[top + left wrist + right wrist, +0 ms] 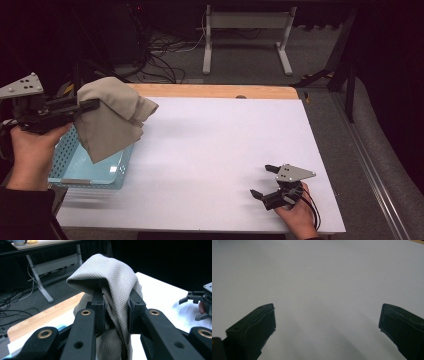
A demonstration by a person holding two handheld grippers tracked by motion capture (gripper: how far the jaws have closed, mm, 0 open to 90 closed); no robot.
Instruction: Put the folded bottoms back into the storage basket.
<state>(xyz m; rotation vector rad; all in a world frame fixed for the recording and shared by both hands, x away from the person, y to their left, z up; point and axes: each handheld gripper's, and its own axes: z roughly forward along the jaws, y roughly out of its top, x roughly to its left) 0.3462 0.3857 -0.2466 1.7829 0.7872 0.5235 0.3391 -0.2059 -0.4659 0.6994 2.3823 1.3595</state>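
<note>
A: Status of the left tool (pixel 92 105)?

B: I am gripping the beige cloth (pixel 112 117) with it. In the left gripper view my jaws are closing narrowly on a bunched fold of the cloth (pixel 117 290), with the pads pressing it from both sides. The rest of the fabric is draping over the jaw tips and hanging down below them.

A: Location of the cloth?

B: I am holding it in the air over the light blue basket (pixel 80 167) (perforated wall, standing at the left edge of the counter (pixel 215 145)). The lower corner of the cloth is hanging down to the basket's far rim; whether it is touching the rim, I cannot tell. My left hand (pixel 30 150) is carrying the tool roughly level, jaws pointing to the right in the high view.

A: Status of the right tool (pixel 263 181)?

B: I am resting it near the front right corner of the counter, well apart from the basket. Its jaws are standing wide, with nothing between them; the right gripper view is showing bare white counter (pixel 319 285) beyond the tips.
</note>
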